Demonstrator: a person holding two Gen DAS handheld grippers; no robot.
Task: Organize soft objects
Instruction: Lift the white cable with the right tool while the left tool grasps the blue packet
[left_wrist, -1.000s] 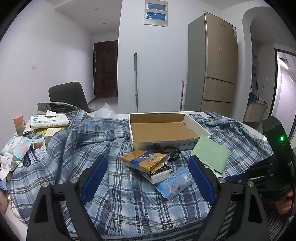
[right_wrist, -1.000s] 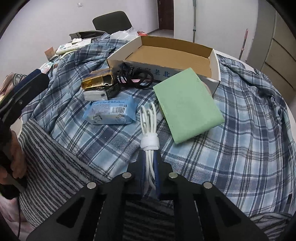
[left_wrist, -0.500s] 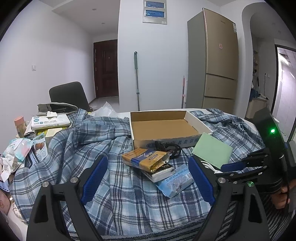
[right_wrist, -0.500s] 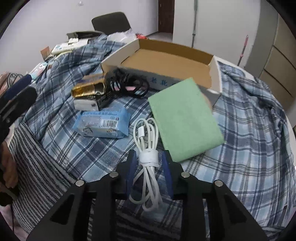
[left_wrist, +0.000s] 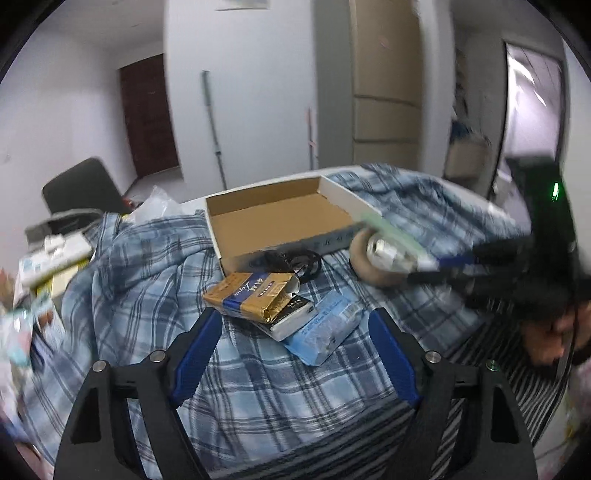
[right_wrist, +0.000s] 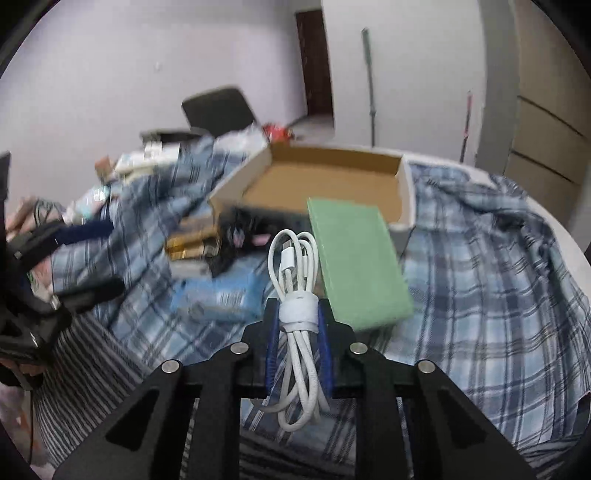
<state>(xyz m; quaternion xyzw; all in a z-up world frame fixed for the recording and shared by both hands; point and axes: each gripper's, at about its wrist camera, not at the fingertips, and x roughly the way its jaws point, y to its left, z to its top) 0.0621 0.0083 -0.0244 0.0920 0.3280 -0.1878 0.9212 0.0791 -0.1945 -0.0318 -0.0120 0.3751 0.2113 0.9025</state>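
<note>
My right gripper (right_wrist: 297, 314) is shut on a coiled white cable (right_wrist: 295, 266) and holds it up above the plaid cloth. It shows from the side in the left wrist view (left_wrist: 428, 264). An open cardboard box (left_wrist: 273, 218) lies on the cloth; it also shows in the right wrist view (right_wrist: 325, 177). A green pad (right_wrist: 354, 258) lies in front of the box. My left gripper (left_wrist: 295, 328) is open and empty, near a gold packet (left_wrist: 251, 295) and a blue tissue pack (left_wrist: 325, 332).
A black cable (left_wrist: 288, 260) lies against the box front. A roll of tape (left_wrist: 369, 258) sits right of it. Clutter of boxes and packets (left_wrist: 48, 254) lies at the left table edge. A chair (right_wrist: 218, 110) stands behind the table.
My right gripper has lifted the white cable off the cloth and tilted up. My left gripper has moved closer to the packets.
</note>
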